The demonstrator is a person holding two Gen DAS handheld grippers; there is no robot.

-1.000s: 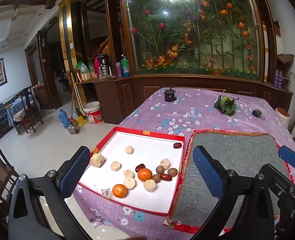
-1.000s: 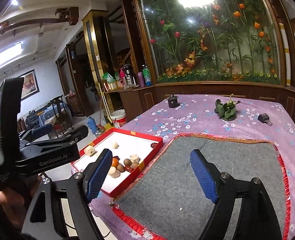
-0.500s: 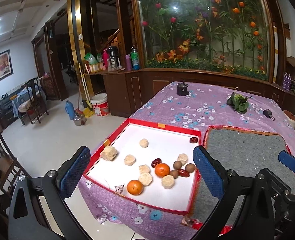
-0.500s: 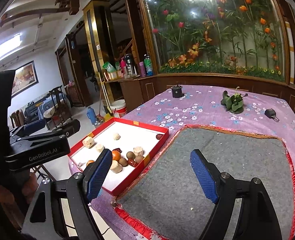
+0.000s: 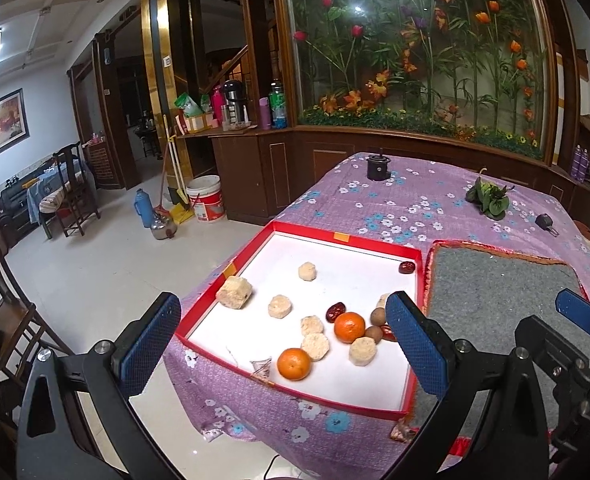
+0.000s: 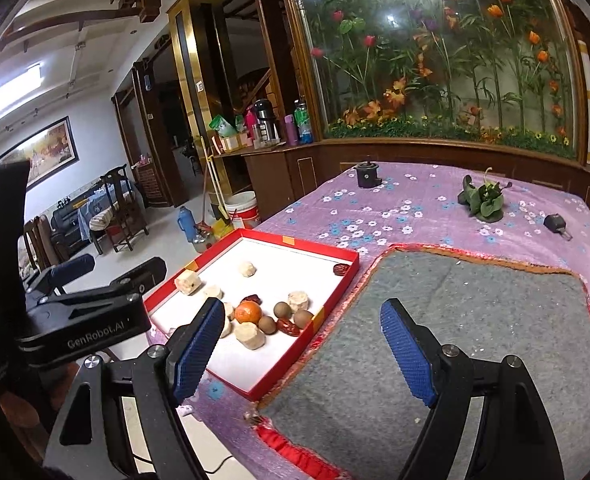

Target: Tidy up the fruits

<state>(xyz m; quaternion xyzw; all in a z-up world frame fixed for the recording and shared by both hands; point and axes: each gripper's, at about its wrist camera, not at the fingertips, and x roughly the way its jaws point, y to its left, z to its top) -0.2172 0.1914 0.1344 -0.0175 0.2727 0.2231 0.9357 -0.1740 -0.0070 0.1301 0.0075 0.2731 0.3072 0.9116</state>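
- The left gripper (image 5: 283, 336) hangs with its jaws wide apart, holding nothing, above the near edge of the red tray (image 5: 337, 235).
- The right gripper (image 6: 301, 350) is likewise spread and bare over the grey mat (image 6: 475, 320).
- Two oranges (image 5: 293, 364), brown fruits and pale chunks lie in the tray's near half; one red date (image 5: 407, 267) sits in its far right corner.

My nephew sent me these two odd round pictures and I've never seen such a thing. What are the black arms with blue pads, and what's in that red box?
They are two hand-held grasping tools, each with a fisheye camera looking along its fingers. One picture is from the left tool, the other from the right tool; both stand open and hold nothing. On the purple flowered tablecloth sits a red tray holding two oranges, pale cake-like pieces, red dates and small brown round fruits. Beside it lies a grey felt mat.
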